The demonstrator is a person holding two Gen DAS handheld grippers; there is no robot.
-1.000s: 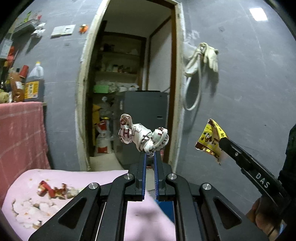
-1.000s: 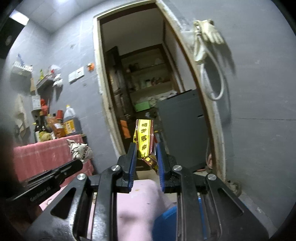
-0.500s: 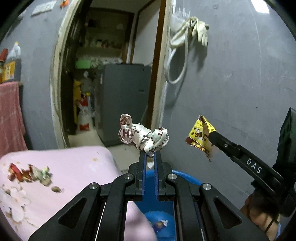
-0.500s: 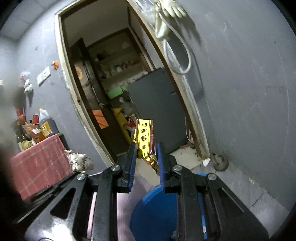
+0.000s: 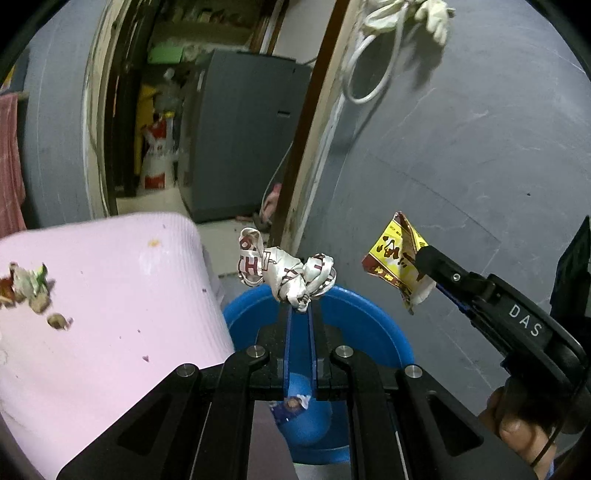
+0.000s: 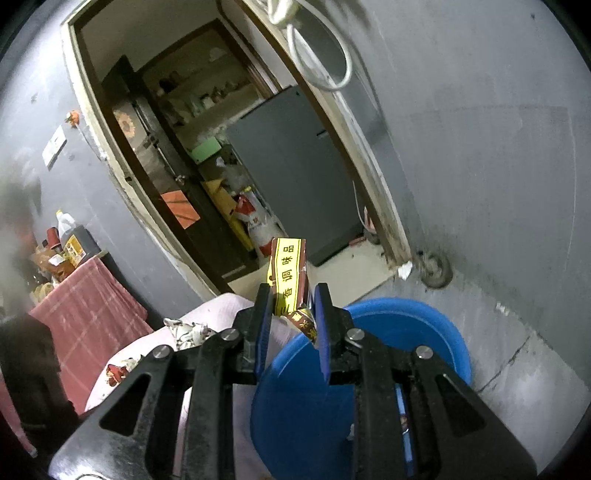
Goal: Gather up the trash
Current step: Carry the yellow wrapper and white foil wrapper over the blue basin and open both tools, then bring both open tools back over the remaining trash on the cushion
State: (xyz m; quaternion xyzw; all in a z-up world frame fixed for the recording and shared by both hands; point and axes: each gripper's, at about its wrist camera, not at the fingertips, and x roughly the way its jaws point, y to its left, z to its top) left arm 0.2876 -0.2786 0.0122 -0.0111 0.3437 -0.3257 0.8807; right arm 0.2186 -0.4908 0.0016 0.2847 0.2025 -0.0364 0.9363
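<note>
A lived-in home, in its kitchen corner: grey walls, a doorway (image 6: 207, 192) into a pantry with stocked shelves (image 6: 199, 99) and a grey fridge (image 6: 295, 177), cooking oil bottles (image 6: 70, 236) on a red-checked cloth (image 6: 85, 306), a glove (image 5: 436, 18) hanging by the door frame.

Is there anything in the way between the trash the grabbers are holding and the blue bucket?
Nothing visible. The crumpled wrapper in the left gripper and the yellow packet in the right gripper hang over the blue bucket, which is open at the top.
</note>
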